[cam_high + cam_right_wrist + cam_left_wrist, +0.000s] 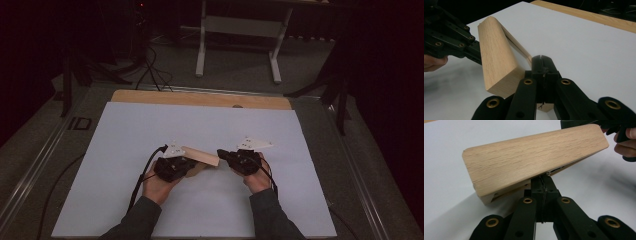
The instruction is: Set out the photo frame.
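- The pale oak, wedge-shaped wooden block (201, 156), hollow underneath with a thin frame edge, is held tilted above the white sheet covering the table (125, 135), between the two claws.
- The left claw (543, 182) is clenched on the block's thin lower edge; its jaws meet under the middle of the long grained face, which slopes up and away over them.
- The right claw (541, 65) is likewise clenched, its jaws pressed together at the block's near end, beside the thin frame edge; whether they pinch that edge or merely touch it I cannot tell.
- To do this step well, I judge both hands should move as one, keeping the block's tilt steady so neither thin edge twists out of its grip.
- Squeeze firmly but evenly: the frame edge looks slim and could slip or crack.
- Relative to the block, the left claw sits at its left end, the right claw at its right end, and the sheet lies just below.
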{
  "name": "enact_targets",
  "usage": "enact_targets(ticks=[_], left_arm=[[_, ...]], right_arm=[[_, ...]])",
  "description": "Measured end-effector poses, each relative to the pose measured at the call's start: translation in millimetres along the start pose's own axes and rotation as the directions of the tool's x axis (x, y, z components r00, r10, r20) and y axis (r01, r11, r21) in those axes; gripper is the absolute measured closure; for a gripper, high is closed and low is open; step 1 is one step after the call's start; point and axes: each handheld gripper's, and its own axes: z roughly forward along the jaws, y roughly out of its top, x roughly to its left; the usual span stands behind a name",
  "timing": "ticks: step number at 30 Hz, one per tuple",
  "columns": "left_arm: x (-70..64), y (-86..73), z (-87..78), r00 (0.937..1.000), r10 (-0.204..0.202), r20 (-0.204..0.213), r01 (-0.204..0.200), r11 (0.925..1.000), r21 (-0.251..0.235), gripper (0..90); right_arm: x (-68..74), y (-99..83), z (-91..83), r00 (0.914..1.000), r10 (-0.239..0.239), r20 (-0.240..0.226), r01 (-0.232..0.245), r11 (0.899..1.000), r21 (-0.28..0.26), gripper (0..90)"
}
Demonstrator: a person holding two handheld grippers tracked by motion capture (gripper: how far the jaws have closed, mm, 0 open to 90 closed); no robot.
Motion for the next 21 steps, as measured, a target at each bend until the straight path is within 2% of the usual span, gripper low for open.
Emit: enact_targets(ticks=[11, 21], left_arm=[[-4.3, 0.8, 2.7, 0.9998, 0.017, 0.007, -0.017, 0.9998, 0.011, 89.8], [-7.2, 1.2, 4.4, 0.9998, 0.017, 0.008, -0.017, 0.9997, 0.015, 89.7]], right_arm=[[1.5, -1.5, 0.7, 1.0, -0.009, -0.001, 0.009, 1.0, 0.01, 89.7], [3.1, -2.7, 0.2, 0.9999, -0.015, -0.001, 0.015, 1.0, 0.011, 89.7]])
